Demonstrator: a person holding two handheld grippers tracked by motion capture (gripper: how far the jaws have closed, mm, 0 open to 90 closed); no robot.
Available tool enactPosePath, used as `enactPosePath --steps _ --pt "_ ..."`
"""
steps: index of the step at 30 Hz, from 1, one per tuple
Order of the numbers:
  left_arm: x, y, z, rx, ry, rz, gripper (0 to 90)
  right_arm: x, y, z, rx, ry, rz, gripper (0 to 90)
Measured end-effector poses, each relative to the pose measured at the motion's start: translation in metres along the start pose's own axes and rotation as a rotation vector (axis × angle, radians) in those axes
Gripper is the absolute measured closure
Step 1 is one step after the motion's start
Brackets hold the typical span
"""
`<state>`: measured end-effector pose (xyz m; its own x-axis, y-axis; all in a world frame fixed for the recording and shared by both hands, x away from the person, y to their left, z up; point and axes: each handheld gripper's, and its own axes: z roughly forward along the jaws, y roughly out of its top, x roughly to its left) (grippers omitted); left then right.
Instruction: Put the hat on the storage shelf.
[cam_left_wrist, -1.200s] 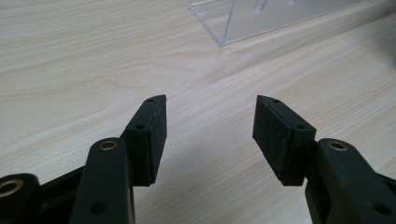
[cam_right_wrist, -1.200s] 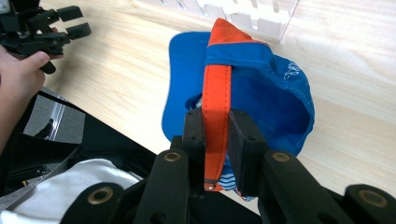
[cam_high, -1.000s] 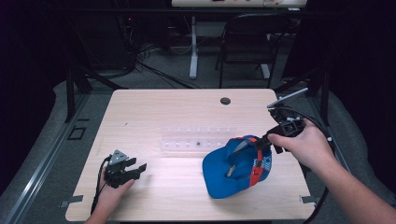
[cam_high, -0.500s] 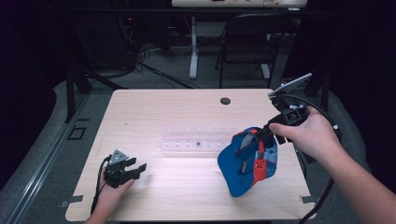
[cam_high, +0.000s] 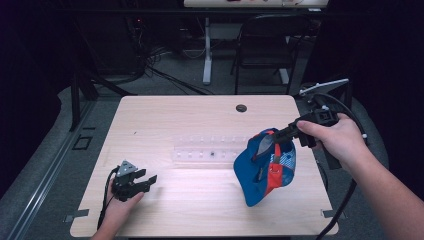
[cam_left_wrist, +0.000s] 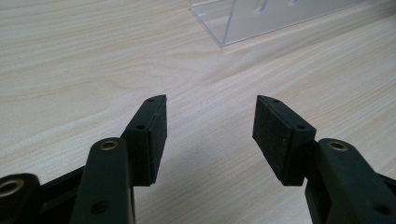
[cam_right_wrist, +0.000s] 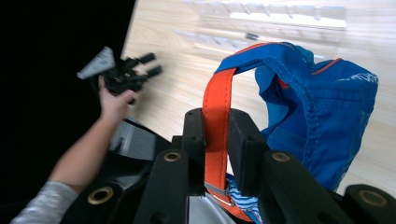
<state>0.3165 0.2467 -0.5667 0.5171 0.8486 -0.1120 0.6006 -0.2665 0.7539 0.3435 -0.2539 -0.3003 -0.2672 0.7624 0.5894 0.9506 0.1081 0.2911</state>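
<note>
The right gripper (cam_right_wrist: 215, 140) pinched the blue fabric cap's (cam_high: 263, 170) orange strap (cam_right_wrist: 216, 116), while the left gripper (cam_left_wrist: 208, 123) rested spread open.

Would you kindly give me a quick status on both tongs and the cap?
Right tongs shut on the orange strap, blue cap hanging tilted over the table. Left tongs open, nothing between them. Clear rack lies beside the cap.
</note>
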Motion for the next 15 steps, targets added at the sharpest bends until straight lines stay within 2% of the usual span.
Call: enactPosePath --steps 4,8,10,11,15 --pt "0.000 0.000 0.000 0.000 0.001 0.001 45.3 -0.004 0.002 0.001 -0.030 0.071 0.028 78.2" --pt "0.000 0.000 -0.001 0.004 -0.004 0.002 45.3 -0.004 0.005 0.002 -0.041 0.138 0.033 78.2" --pt "0.000 0.000 -0.001 0.004 -0.006 0.005 45.3 -0.003 0.006 0.002 -0.045 0.149 0.039 78.2" --pt "-0.001 0.000 0.000 -0.004 -0.003 -0.001 45.3 -0.003 0.009 0.003 -0.066 0.183 0.038 78.2" --pt "-0.002 0.000 -0.001 -0.008 -0.002 0.005 45.3 -0.002 0.015 0.002 -0.090 0.244 0.033 78.2"
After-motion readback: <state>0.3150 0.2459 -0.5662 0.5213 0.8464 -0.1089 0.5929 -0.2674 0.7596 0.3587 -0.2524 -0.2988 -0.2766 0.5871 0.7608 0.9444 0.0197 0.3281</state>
